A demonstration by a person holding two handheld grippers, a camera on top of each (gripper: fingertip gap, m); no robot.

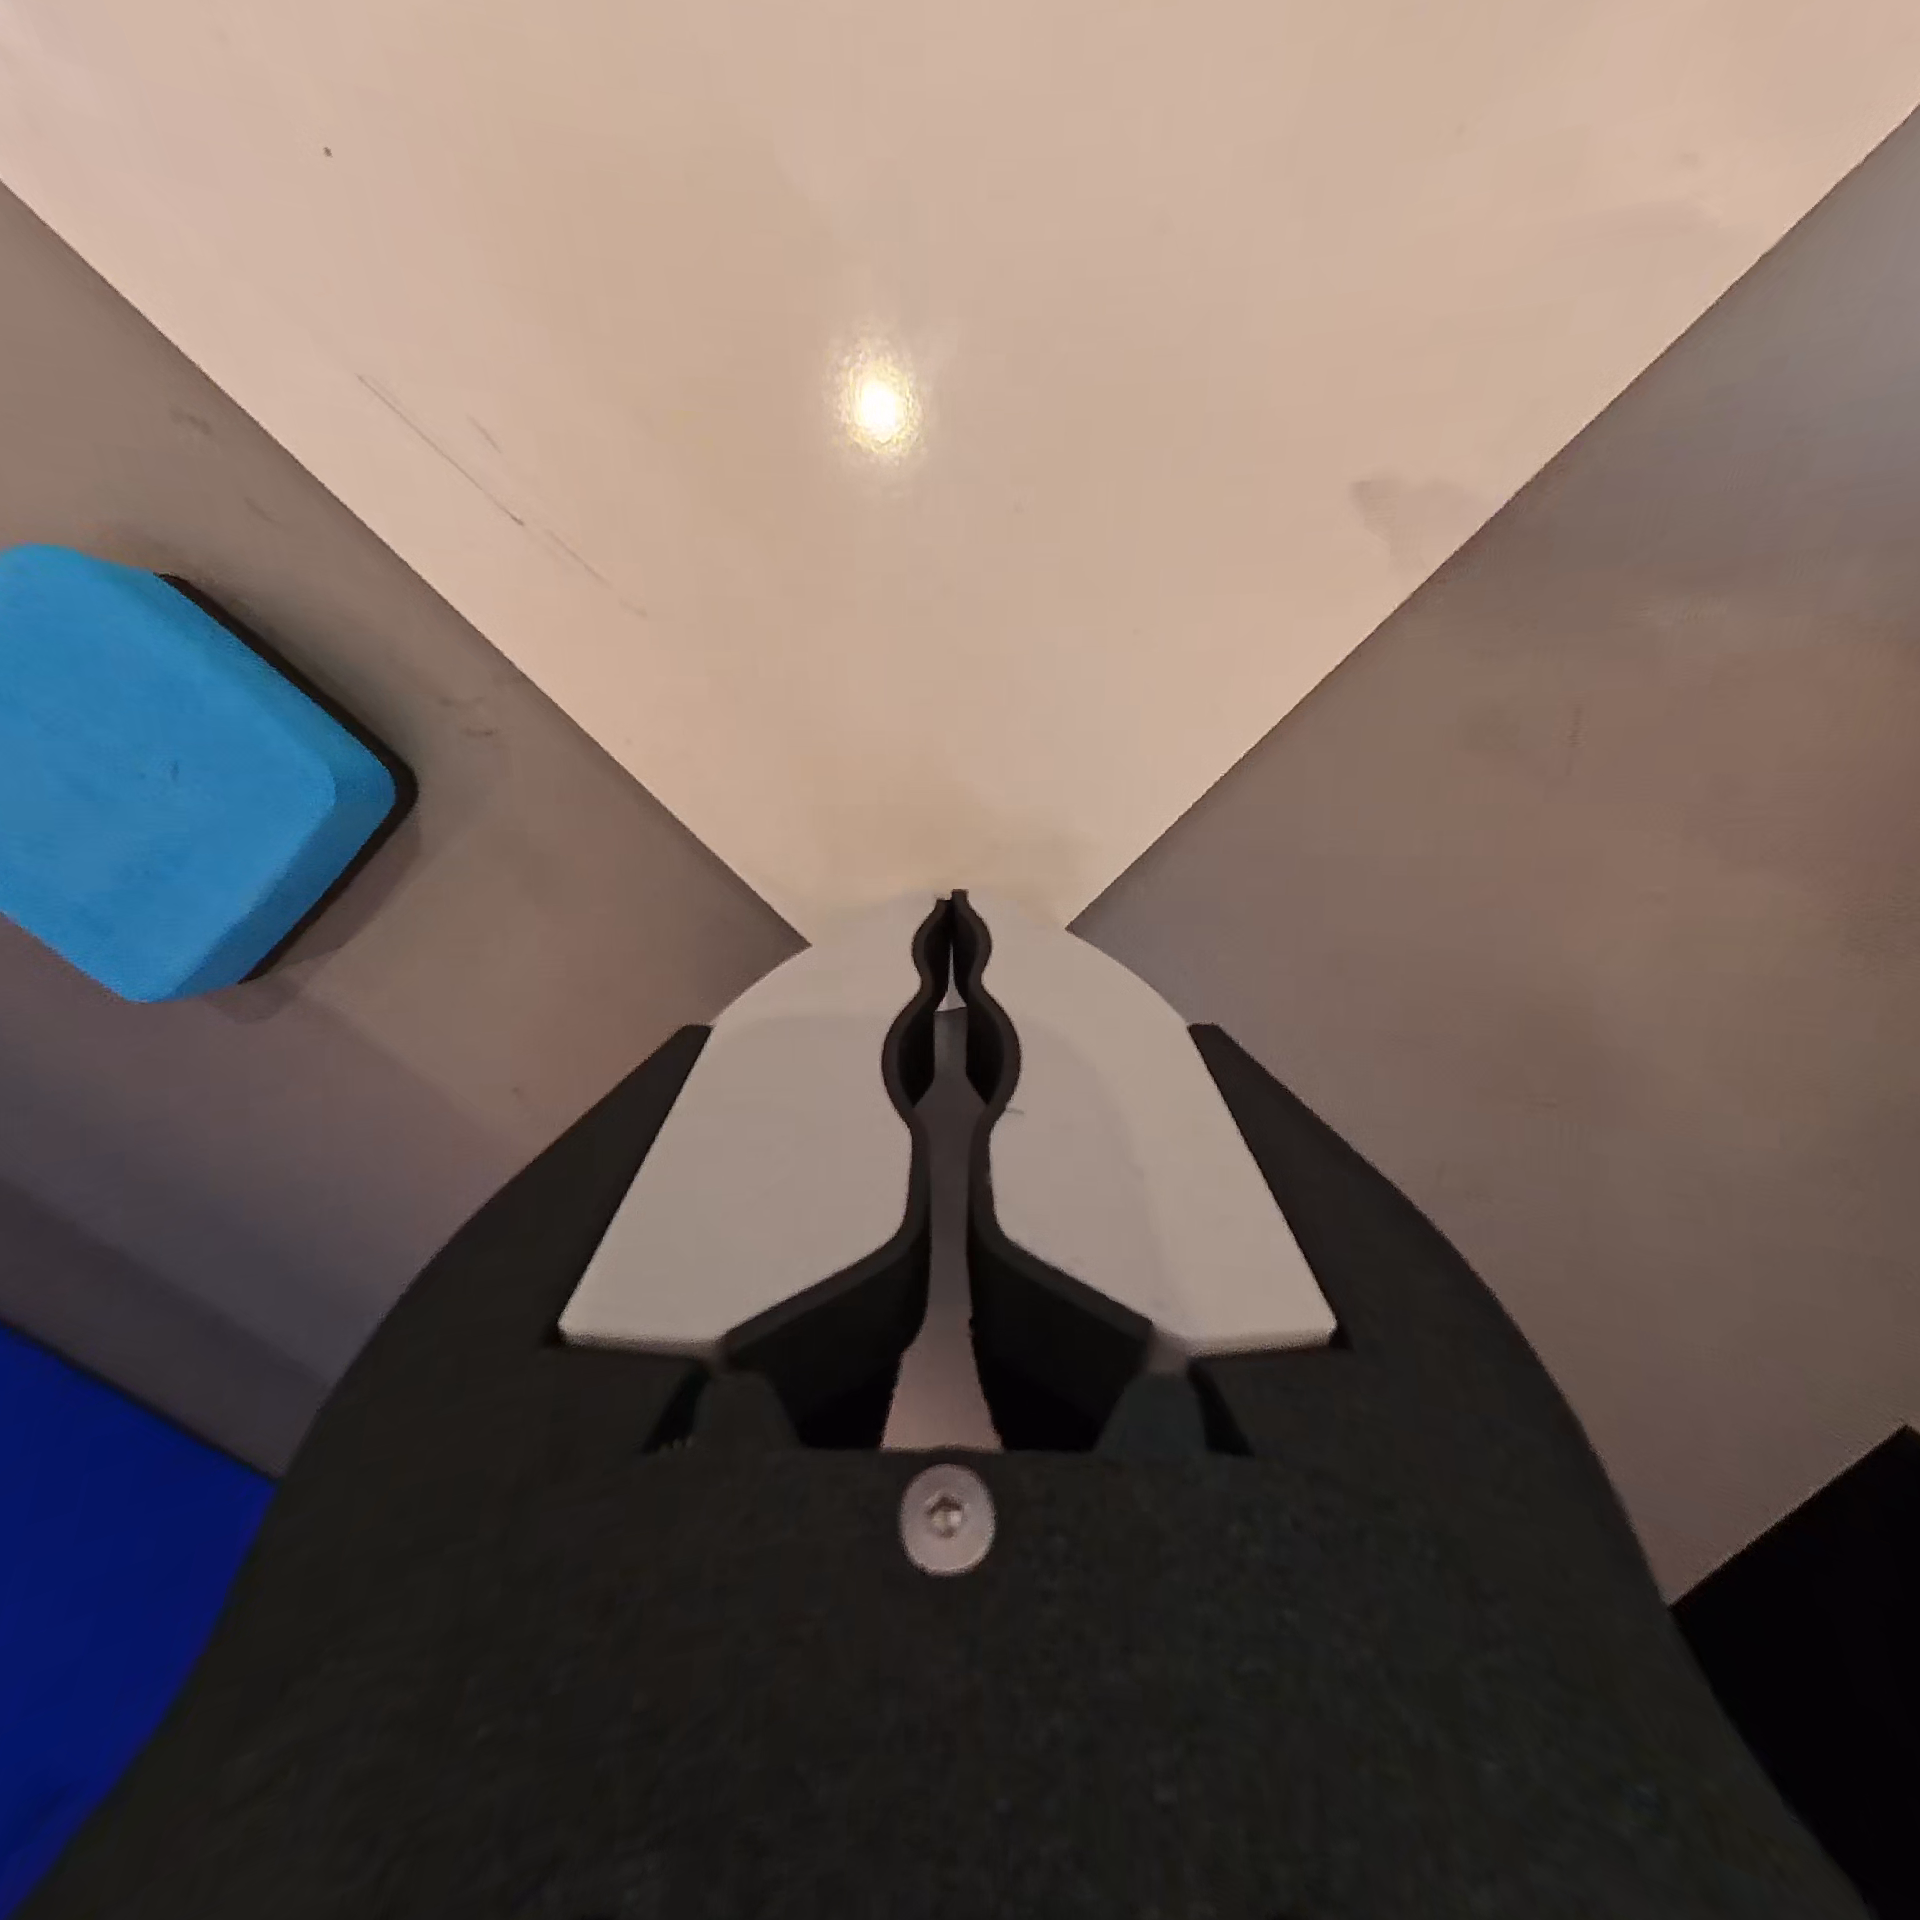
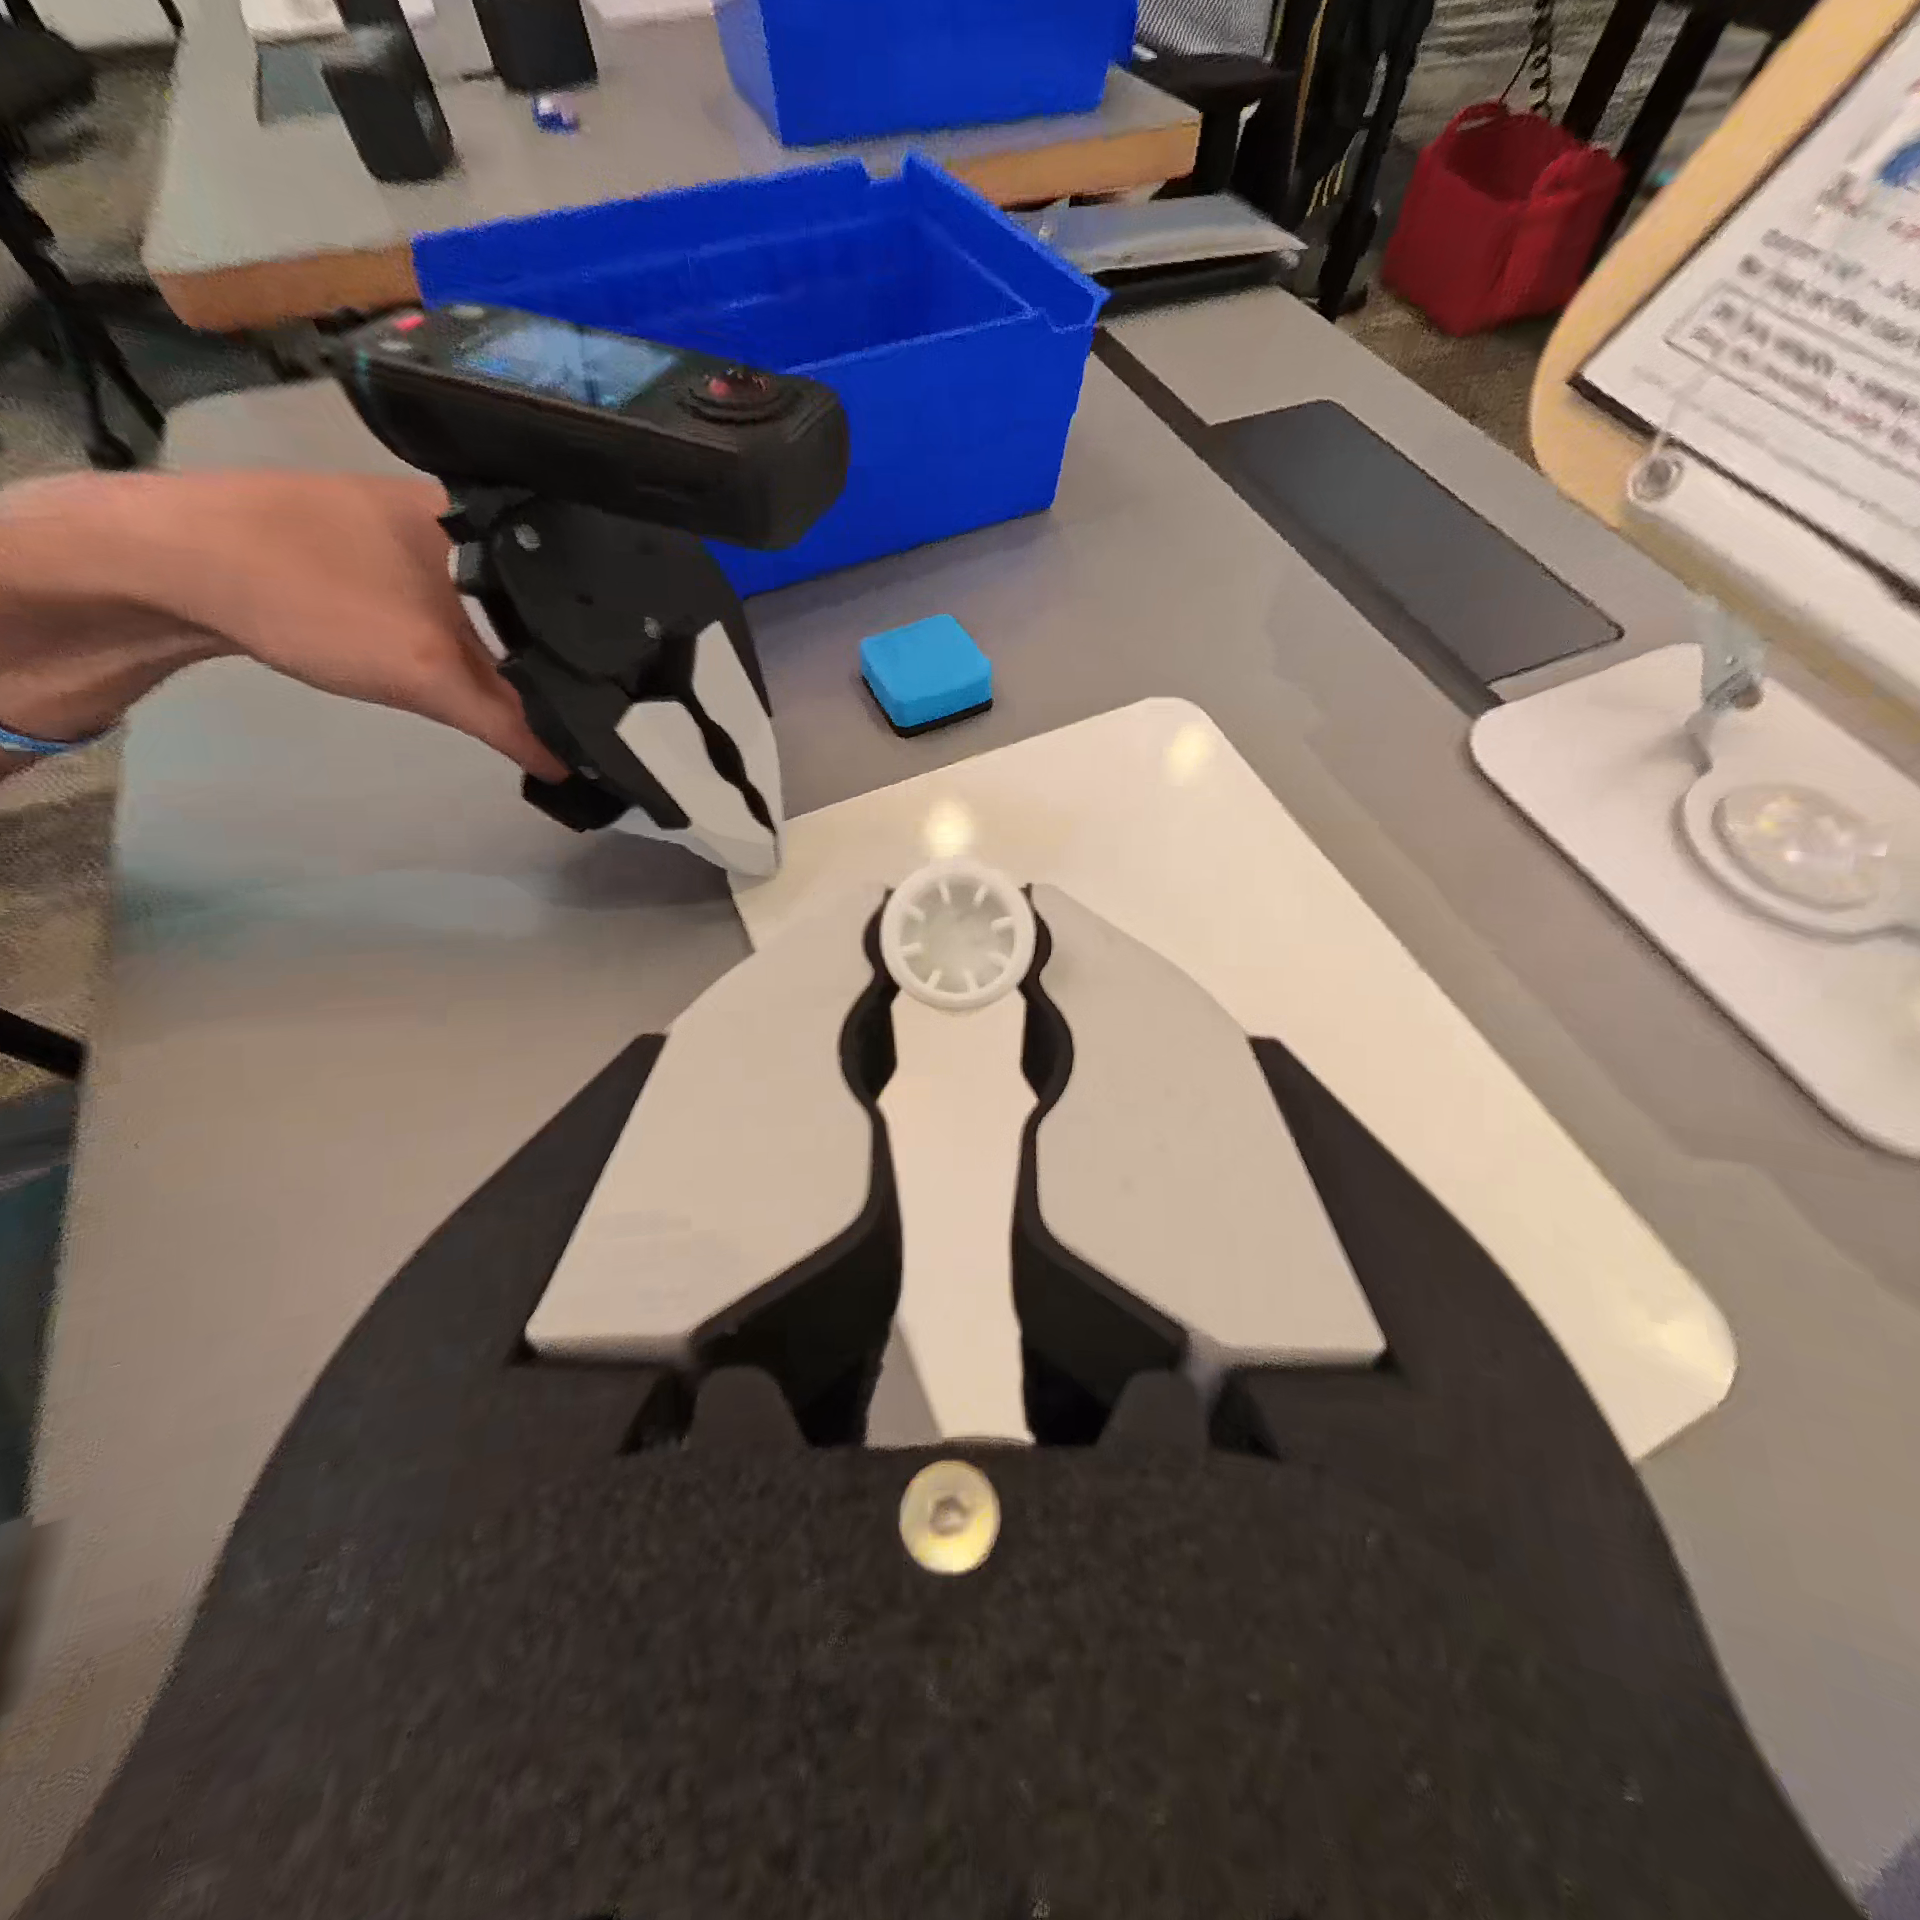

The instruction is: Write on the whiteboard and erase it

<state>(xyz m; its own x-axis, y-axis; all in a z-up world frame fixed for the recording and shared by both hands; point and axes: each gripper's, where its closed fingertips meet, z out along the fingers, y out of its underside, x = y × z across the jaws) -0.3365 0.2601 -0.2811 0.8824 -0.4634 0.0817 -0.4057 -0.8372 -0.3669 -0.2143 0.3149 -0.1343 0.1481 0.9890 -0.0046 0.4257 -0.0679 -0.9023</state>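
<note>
A grey tabletop carries everything in reach. On it lies the whiteboard, a glossy white sheet with rounded corners, set at an angle so that one corner points toward the left gripper; its surface looks blank apart from ceiling light reflections. At the far side stands an open blue bin, and a second blue bin sits on another table beyond it. At the right edge a white stand base holds up a printed sheet. Between the bin and the whiteboard's far edge rests the eraser, a light blue block on a black base, just off the board; in the left wrist view the eraser lies to the left on bare tabletop.

The right gripper hovers over the near part of the whiteboard, tilted down, its fingers narrowed onto a marker, of which only the round white end shows, clamped at the tips.

The left gripper has its fingers pressed together with nothing between them, tips at the whiteboard's near corner. From the right wrist view, the left gripper points steeply down at that corner, held from the left by a person's hand, with a black camera unit on top.
</note>
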